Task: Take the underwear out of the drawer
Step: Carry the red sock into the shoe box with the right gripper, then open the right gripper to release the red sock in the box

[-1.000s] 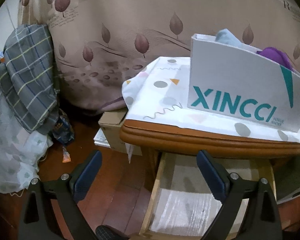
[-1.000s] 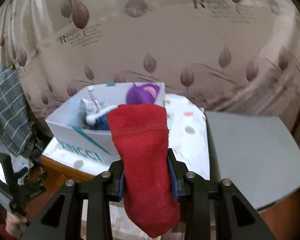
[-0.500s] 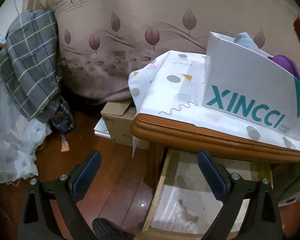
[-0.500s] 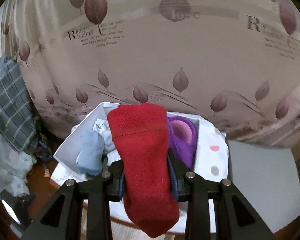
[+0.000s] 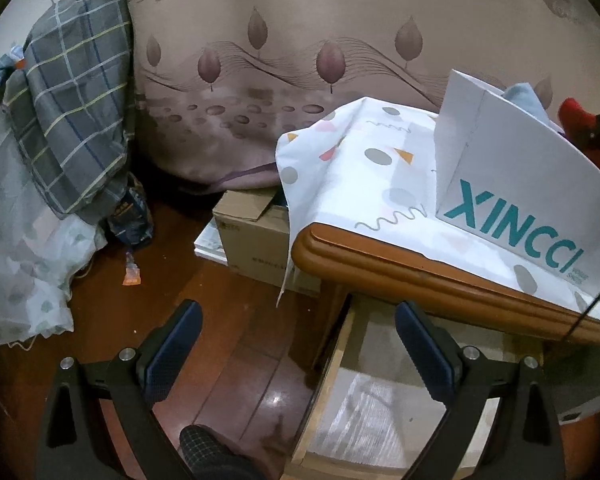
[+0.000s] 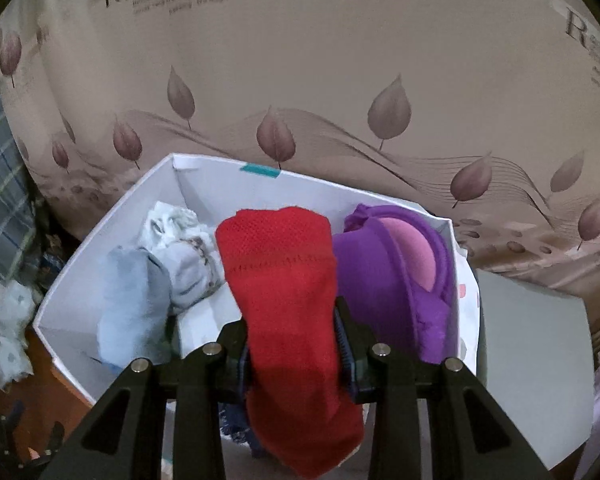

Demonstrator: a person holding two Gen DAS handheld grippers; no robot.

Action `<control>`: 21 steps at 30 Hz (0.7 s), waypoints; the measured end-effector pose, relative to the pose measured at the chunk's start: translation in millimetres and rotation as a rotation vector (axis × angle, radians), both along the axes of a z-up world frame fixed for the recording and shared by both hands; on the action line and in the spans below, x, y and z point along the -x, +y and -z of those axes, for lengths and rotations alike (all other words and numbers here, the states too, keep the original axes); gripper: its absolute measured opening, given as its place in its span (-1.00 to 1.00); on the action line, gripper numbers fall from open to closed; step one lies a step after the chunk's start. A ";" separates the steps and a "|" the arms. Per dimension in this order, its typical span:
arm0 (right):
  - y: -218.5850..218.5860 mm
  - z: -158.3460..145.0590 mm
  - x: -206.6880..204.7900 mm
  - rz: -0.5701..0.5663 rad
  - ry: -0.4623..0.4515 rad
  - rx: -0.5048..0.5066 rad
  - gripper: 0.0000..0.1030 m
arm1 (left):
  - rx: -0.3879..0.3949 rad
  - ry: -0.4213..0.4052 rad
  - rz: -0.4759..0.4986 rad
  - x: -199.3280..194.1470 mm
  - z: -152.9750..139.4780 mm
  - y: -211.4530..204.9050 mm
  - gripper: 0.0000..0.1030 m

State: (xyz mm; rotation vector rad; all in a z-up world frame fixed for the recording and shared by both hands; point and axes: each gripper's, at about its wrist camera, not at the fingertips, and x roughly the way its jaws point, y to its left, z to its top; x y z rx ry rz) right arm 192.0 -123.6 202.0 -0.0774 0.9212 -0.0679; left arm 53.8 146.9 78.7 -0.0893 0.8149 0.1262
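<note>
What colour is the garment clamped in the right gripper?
Red garment, clearest in the right wrist view.

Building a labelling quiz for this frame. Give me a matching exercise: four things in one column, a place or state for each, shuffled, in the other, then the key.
Things:
1. red garment
2. purple bra
3. left gripper
4. plaid cloth

Places or states:
A. open, nothing between the fingers
B. clamped in the right gripper above the white box
C. lying inside the box, at its right end in the right wrist view
D. draped at the far left, away from the table

Pairs: 1-B, 2-C, 3-A, 4-D
</note>
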 end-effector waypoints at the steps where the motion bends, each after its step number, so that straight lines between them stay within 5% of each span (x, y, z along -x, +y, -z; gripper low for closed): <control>1: 0.9 2.0 -1.5 0.004 0.004 0.007 -0.31 | -0.004 0.002 0.005 0.1 0.3 -1.2 0.87; 12: -4.1 25.4 -14.7 0.021 0.060 0.011 -0.21 | -0.001 0.010 0.022 -0.4 1.8 -3.1 0.87; 21: -5.9 33.0 -18.9 0.059 0.052 0.011 0.23 | 0.000 0.015 0.038 0.1 4.1 -9.0 0.87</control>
